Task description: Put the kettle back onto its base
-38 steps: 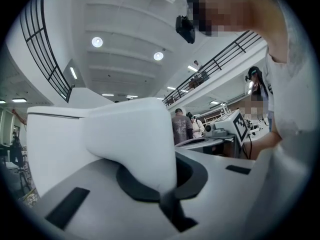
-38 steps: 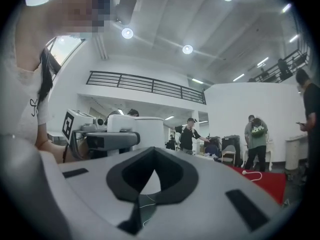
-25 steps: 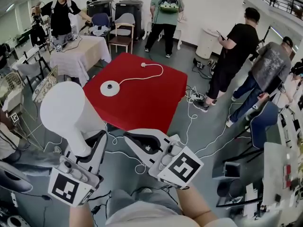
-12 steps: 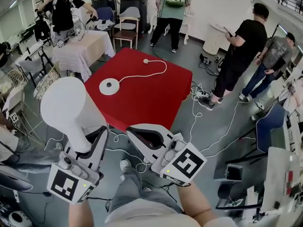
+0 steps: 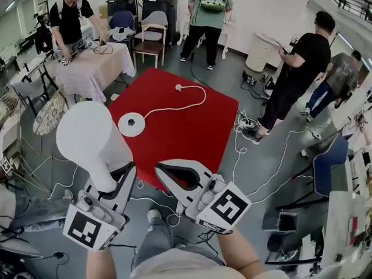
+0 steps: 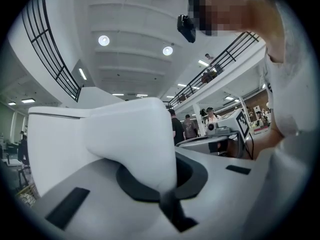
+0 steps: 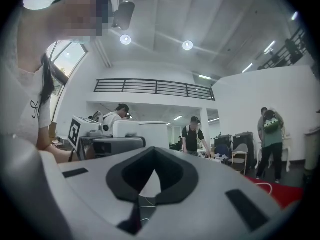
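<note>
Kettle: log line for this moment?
kettle: held by handle, in air | left gripper: shut on kettle | right gripper: shut, empty | base: on red table, kettle not yet on it

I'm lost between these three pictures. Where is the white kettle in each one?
Head view: kettle large at lower left, beside the red table.
Left gripper view: kettle fills the left half, its handle between the jaws.
Right gripper view: kettle small, left of centre, beyond the jaws.
Shared landmark: the left gripper, shut on the handle, shows in all three.
</note>
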`<state>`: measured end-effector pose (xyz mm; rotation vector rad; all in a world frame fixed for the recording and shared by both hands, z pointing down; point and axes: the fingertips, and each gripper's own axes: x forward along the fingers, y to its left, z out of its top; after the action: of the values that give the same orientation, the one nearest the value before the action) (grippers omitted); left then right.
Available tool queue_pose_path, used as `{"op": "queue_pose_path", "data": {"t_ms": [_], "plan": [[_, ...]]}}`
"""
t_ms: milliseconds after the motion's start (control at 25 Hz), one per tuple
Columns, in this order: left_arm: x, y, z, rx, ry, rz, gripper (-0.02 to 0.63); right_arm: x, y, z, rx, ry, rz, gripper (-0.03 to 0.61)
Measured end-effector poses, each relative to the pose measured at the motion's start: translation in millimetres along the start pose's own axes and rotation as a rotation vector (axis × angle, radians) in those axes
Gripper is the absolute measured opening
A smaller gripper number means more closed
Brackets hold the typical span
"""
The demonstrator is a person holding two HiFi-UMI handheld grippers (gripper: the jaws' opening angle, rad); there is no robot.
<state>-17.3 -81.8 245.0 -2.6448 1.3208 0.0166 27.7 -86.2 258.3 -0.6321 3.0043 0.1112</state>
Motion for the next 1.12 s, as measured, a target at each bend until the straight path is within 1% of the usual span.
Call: {"op": "queue_pose_path", "data": {"t_ms": [240, 480, 600, 800, 1120], "plan": [[37.3, 60.9, -27.7, -0.006, 0.014, -0.024, 0.008, 56.2, -52.4, -11.7, 0.011, 0.003, -0.014, 0.006], [70.3, 97.6, -59.6, -0.040, 0.047, -0.076, 0.008, 96.2, -95.1, -26.5, 0.025, 0.013, -0.028, 0.006], [88.5, 115.4, -77.9, -0.047, 0.048, -0.103, 0.007, 113.4, -115.3, -36.6, 0.034, 0.020, -0.039, 0.008], [116.5, 135.2, -112.7, -0.072, 0.053, -0.140, 0.008, 132.3, -142.3, -58.0, 0.048, 0.043, -0.059, 0.008], [152.3, 154.3, -171.8, -0.108, 0.102, -0.190, 0.007, 148.1, -174.3, -88.2, 0.089, 0.086, -0.093, 0.007]]}}
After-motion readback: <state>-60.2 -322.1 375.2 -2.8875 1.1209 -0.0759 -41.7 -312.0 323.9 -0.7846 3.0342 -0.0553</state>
